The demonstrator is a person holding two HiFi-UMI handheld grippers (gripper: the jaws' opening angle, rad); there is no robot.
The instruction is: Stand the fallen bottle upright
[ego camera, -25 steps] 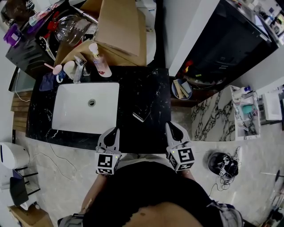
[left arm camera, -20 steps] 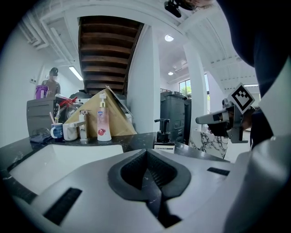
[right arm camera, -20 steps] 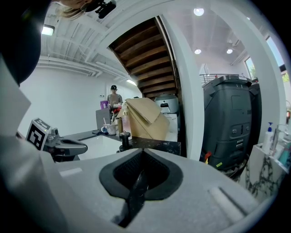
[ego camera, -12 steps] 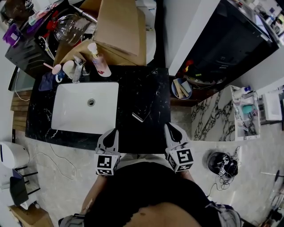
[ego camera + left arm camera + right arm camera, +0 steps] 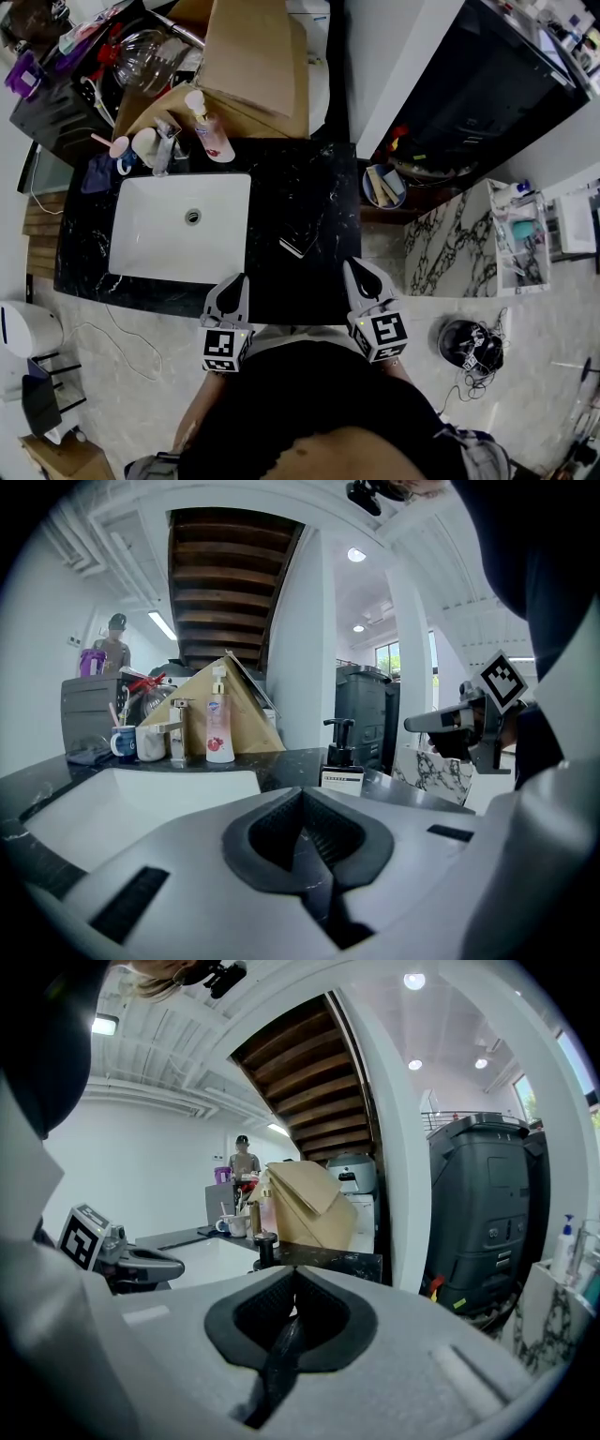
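The black marble counter [image 5: 309,187] carried a white sink [image 5: 150,234]. Just right of the sink, the dark pump bottle [image 5: 298,242] apparently stood upright already. The left gripper [image 5: 239,281] and right gripper [image 5: 356,270] hovered at the counter's near edge, jaws together and empty. A careless forward reach could knock the bottle over.

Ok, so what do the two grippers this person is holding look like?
The left gripper and right gripper are pale grey and taper to a point, with black ribbed pads lining the jaws. Each carries a cube of black-and-white square markers. The person wears a dark top.

left gripper [image 5: 241,279]: grey, marker cube [image 5: 222,349] | right gripper [image 5: 352,267]: same | shirt [image 5: 309,412]: black
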